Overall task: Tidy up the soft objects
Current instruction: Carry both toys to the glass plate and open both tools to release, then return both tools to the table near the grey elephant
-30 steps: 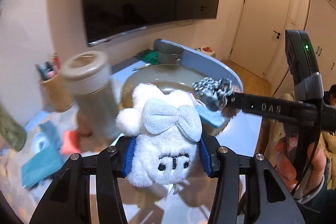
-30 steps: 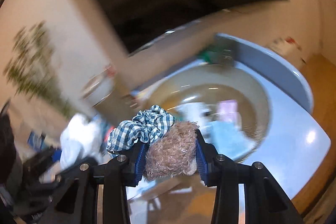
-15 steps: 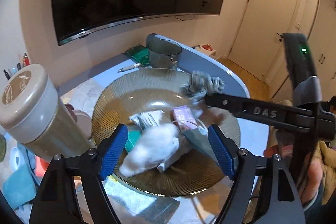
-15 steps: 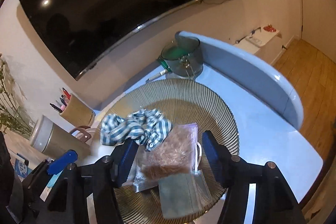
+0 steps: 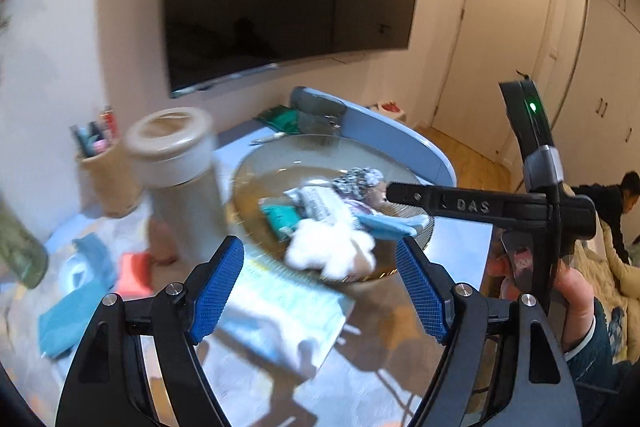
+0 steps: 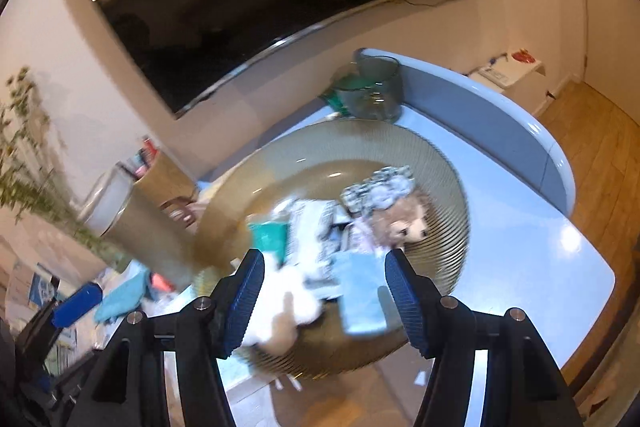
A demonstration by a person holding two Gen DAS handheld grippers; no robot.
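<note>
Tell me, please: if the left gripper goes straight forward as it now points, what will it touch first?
Probably the white plush toy at the near edge of the glass bowl; the left gripper is open, though depth is unclear.

The right hand-held gripper (image 6: 322, 291) has its blue pads wide apart with nothing between them. In front of it a big brown bowl (image 6: 448, 183) sits on the light blue surface (image 6: 532, 267). In the bowl lie a brown fuzzy toy (image 6: 400, 227), a checked hair tie (image 6: 378, 187), a white fluffy toy (image 6: 288, 311) and a blue cloth (image 6: 358, 295). A glass pot (image 6: 372, 93) stands behind the bowl.
</note>
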